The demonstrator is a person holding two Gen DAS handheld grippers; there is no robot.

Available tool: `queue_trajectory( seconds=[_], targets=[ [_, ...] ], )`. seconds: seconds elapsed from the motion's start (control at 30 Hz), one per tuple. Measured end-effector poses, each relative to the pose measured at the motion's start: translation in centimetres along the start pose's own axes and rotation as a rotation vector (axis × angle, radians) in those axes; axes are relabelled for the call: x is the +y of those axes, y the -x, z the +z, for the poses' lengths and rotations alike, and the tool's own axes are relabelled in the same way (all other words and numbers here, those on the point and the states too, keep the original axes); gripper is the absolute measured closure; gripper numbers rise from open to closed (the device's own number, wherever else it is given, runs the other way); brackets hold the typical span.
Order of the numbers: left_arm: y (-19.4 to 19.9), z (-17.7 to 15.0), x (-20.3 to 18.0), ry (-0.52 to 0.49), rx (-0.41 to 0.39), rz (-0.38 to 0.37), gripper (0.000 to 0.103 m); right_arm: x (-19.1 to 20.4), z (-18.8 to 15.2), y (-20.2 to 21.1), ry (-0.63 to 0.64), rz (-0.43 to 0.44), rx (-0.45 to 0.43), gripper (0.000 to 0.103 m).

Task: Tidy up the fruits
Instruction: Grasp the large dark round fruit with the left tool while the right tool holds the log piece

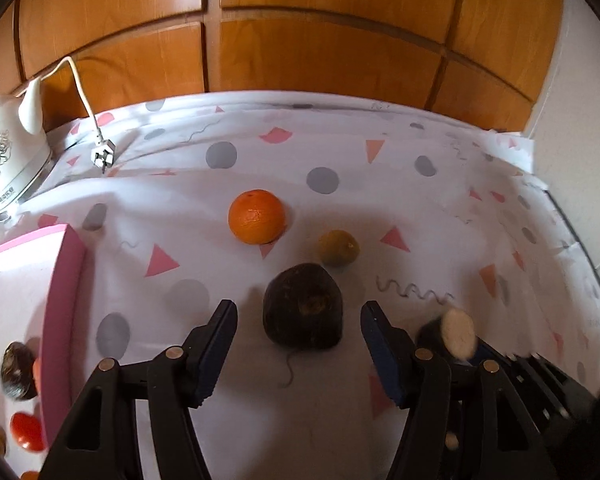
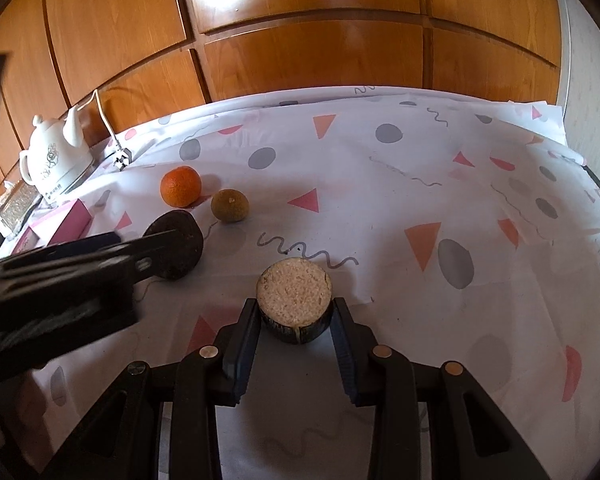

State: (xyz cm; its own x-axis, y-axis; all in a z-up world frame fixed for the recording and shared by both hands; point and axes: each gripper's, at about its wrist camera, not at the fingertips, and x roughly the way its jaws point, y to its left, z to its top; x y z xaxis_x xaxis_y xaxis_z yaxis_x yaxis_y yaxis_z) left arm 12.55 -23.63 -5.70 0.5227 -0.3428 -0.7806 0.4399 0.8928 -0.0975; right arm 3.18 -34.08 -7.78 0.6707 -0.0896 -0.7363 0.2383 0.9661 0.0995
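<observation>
My left gripper (image 1: 298, 314) is open, its fingers on either side of a dark round fruit (image 1: 303, 306) lying on the tablecloth; it also shows in the right wrist view (image 2: 178, 246). My right gripper (image 2: 295, 312) is shut on a cut dark-skinned fruit piece with a pale face (image 2: 295, 298), held just above the cloth; it shows in the left wrist view (image 1: 456, 334) too. An orange (image 1: 257, 216) (image 2: 181, 186) and a small greenish-brown fruit (image 1: 339, 248) (image 2: 230, 205) lie farther back. A pink tray (image 1: 66, 280) at left holds a dark fruit (image 1: 18, 370) and a red fruit (image 1: 28, 430).
A white electric kettle (image 1: 8, 152) (image 2: 56, 160) with its cord and plug (image 1: 103, 156) stands at the back left. A wooden panelled wall (image 2: 300, 40) runs behind the table. The patterned tablecloth (image 2: 420, 200) ends at the right edge.
</observation>
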Motion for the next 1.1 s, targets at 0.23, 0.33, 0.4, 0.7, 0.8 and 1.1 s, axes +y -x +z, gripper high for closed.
queue_trajectory(
  seconds=[0.23,0.33,0.4,0.7,0.8,1.1],
  targets=[
    [-1.7,-0.5,0.0,0.012,0.004,0.046,0.040,-0.1,-0.1,0.0,-0.007,0.007,-0.004,0.067],
    [-1.5,-0.5,-0.2,0.009,-0.008,0.036,0.058,-0.2,-0.1,0.0,-0.007,0.006,-0.002,0.067],
    [-1.5,-0.5,-0.1,0.012,-0.013,0.032,0.058,0.0,0.0,0.0,-0.004,-0.001,0.005,0.067],
    [0.5,-1.9,1.1,0.041,-0.030,0.061,0.058,0.2,0.5,-0.2,-0.008,-0.018,0.022,0.067],
    [0.7,-3.0,1.6,0.057,-0.033,0.083,0.058,0.1,0.3,-0.2,-0.014,-0.013,0.019,0.067],
    [0.4,-3.7,1.9,0.054,-0.063,0.075,0.058,-0.1,0.1,-0.5,-0.025,0.001,0.024,0.066]
  ],
)
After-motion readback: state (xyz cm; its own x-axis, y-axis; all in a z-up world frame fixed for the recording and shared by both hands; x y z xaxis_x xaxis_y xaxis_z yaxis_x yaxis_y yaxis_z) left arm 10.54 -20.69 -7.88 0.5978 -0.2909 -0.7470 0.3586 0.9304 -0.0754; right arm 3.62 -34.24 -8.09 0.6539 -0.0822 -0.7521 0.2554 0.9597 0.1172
